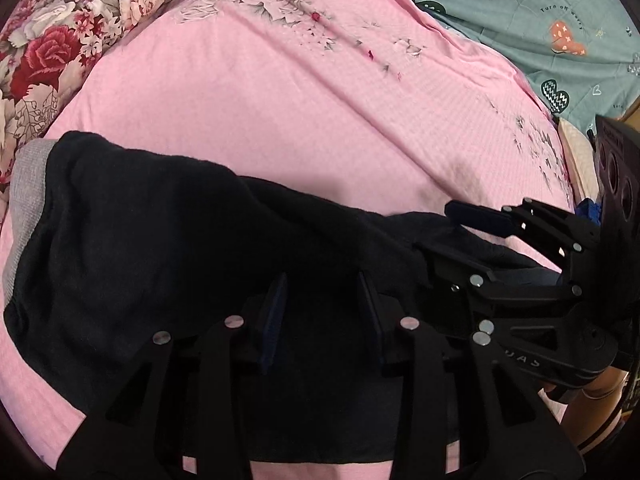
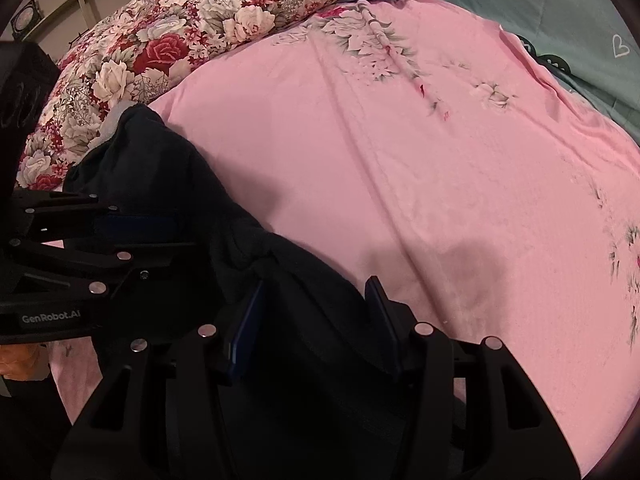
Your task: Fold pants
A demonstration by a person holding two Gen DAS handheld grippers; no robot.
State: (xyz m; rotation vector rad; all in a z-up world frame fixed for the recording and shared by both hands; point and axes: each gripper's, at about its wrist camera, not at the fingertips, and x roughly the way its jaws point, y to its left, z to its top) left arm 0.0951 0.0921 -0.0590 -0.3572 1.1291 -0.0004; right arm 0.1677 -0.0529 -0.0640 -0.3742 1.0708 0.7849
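Black pants (image 1: 160,220) lie bunched across the pink bedsheet (image 1: 280,100), with a grey waistband (image 1: 28,184) at their left end. My left gripper (image 1: 324,308) points down over the middle of the pants; its pads stand apart with dark cloth under the gap and no visible squeeze on it. My right gripper (image 2: 314,316) hovers over the pants' (image 2: 160,168) right end, fingers apart with cloth lying between them, not pinched. In the left wrist view the right gripper (image 1: 452,236) shows from the side with its jaws parted. In the right wrist view the left gripper (image 2: 168,236) is at the left edge.
A floral quilt (image 1: 60,40) is heaped at the far left, also in the right wrist view as the floral quilt (image 2: 200,20). A teal blanket (image 1: 540,12) covers the far right. A person's hand (image 1: 600,392) holds the right gripper. The pink sheet (image 2: 440,160) stretches beyond the pants.
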